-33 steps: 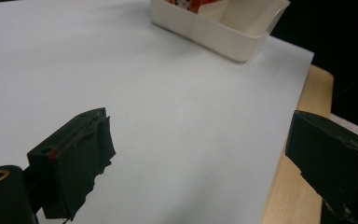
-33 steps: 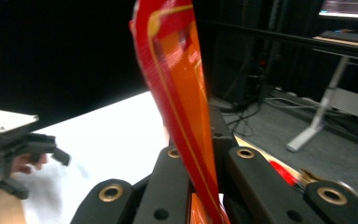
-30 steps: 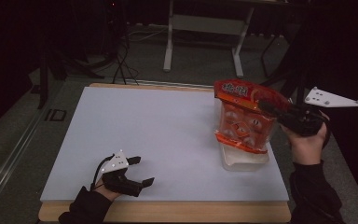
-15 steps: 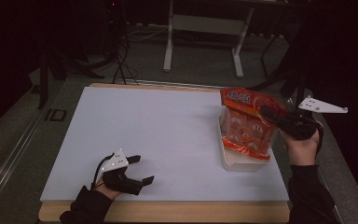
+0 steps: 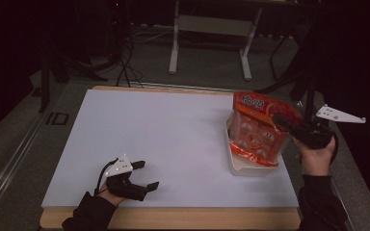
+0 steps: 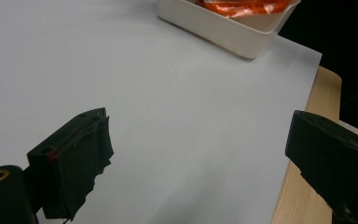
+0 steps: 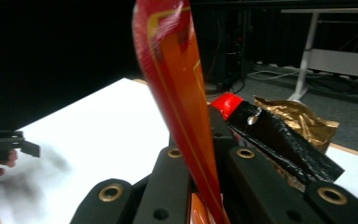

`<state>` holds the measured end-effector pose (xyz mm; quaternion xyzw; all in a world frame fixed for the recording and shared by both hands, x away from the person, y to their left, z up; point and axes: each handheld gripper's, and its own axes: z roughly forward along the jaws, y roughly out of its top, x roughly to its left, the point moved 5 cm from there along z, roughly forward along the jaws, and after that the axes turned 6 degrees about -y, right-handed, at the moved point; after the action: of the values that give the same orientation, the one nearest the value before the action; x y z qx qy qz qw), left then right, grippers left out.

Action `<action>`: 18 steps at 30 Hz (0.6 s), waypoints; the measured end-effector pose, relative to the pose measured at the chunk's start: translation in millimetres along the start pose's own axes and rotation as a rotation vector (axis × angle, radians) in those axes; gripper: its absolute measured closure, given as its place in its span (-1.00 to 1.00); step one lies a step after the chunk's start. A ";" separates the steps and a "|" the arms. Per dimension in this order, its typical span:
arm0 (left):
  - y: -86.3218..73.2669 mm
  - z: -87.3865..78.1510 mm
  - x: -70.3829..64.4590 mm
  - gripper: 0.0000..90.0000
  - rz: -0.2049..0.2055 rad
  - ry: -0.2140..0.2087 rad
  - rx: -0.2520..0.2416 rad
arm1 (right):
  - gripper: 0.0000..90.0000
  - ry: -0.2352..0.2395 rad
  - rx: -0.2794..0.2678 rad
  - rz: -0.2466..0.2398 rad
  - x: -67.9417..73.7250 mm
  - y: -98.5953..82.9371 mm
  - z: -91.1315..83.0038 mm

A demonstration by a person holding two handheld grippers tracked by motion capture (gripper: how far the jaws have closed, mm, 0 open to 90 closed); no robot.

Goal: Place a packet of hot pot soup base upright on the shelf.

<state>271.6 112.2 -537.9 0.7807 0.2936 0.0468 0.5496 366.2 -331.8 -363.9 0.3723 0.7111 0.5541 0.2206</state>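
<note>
Right gripper (image 5: 289,126) clamped on the top right corner of the orange snack bag (image 5: 257,130), over at the right side of the table (image 5: 164,139). Jaws pinched flat on the sealed edge, seen edge-on in the right gripper view as a thin red-orange strip (image 7: 182,107) standing up between them. Bag upright, bottom down inside the white tray (image 5: 250,167), top leaning a little toward the far side.

Risks from here, as a judgement only. Thin grip on a slick film corner: could slide out if pulled sideways or jerked. Bag standing tall over a shallow tray: could flop over the rim once released, most likely toward the near edge of the table. Tray light and sitting close to the right and near edges of the white mat: could be dragged or tipped if the bag catches on its wall during a lift. Bag packed with small round items, visible through the clear front: squeezing lower down might crush them.

Containers. One white tray, shallow, rounded corners, also caught at the top of the left gripper view (image 6: 223,28) with orange film lying inside. Contents: the snack bag alone, as far as can be told. Crumpled gold foil (image 7: 303,119) beyond the right jaws in the right gripper view; cannot tell what that belongs to.

Left gripper (image 5: 142,175) spread wide, holding nothing, low over the near left of the mat, well apart from the tray.
</note>
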 end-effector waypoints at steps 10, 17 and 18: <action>-2.0 1.4 1.3 -0.85 -0.007 -0.002 0.009 | 1.00 0.006 0.038 -0.007 2.1 -7.8 3.1; -2.6 1.7 1.8 -0.85 -0.010 -0.003 0.010 | 1.00 0.012 0.063 0.015 -0.9 -25.0 9.7; -2.9 1.9 2.0 -0.85 -0.010 -0.003 0.012 | 1.00 0.011 0.061 0.021 -1.9 -27.7 9.9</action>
<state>272.8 112.3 -541.8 0.7826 0.2968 0.0409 0.5457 366.7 -330.1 -393.3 0.3833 0.7250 0.5364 0.1992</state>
